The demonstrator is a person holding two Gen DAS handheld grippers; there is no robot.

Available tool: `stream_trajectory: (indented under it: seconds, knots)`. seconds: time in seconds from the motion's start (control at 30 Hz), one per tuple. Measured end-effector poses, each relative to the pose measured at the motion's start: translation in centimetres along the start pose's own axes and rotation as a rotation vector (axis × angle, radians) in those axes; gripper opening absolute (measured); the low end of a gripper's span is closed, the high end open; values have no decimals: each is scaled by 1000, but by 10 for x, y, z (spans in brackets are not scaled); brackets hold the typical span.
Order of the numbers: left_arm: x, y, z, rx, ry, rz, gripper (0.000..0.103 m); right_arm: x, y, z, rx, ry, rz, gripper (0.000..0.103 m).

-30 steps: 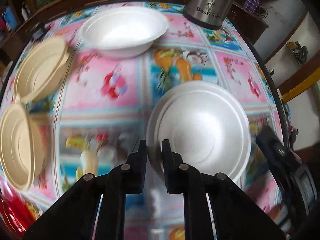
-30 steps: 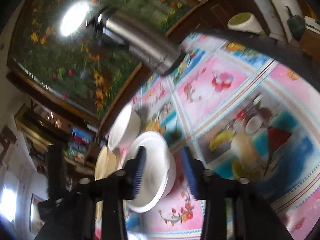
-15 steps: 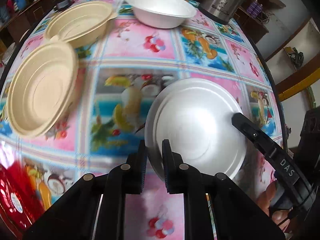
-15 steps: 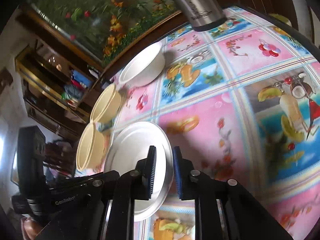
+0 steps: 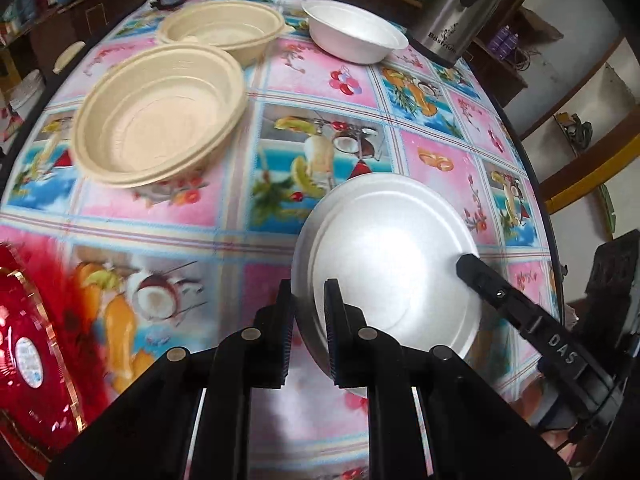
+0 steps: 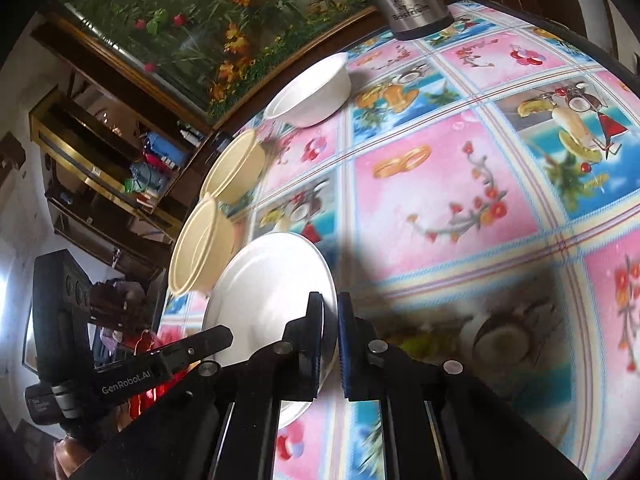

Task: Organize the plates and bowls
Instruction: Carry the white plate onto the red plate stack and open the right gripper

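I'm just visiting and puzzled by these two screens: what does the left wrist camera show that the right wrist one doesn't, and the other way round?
Only the left view shows the whole red tray, of which the right view catches just a sliver. Only the right view shows the flower picture and cluttered shelves. Both show the white plate clamped by both grippers, left gripper and right gripper, plus two beige bowls, a white bowl and a steel flask.

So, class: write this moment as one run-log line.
left gripper: shut on white bowl rim | right gripper: shut on opposite rim | bowl: above tablecloth | beige bowls: on table
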State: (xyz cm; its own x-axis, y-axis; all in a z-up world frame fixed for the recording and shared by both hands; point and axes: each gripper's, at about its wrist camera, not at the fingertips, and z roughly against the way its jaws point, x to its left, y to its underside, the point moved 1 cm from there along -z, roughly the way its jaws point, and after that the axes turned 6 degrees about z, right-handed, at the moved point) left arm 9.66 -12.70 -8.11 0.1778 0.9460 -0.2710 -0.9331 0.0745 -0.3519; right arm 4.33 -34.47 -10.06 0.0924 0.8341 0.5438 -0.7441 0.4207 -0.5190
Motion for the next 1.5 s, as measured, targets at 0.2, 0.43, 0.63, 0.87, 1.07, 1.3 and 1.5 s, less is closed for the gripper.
stream_trajectory:
  seconds: [0.2,0.43,0.63,0.87,1.07,1.3,1.5]
  knots:
    - [21,13,41,-122,-32,-8,12,48,4,16,-32,-22,89,7]
    - [83,24,83,-212,-59,70,12,119,10,11,-28,-99,192,7]
    - [144,41,111,-270,-116,158,13,180,26,-16,22,-162,274,7]
    - [198,57,125,-291,-166,241,13,233,54,-48,94,-205,353,7]
    - [225,69,121,-274,-197,274,13,257,76,-71,143,-192,400,7]
    - [241,79,111,-248,-216,296,13,268,99,-93,193,-149,443,8]
    - [251,85,101,-222,-221,319,13,269,109,-105,209,-135,462,8]
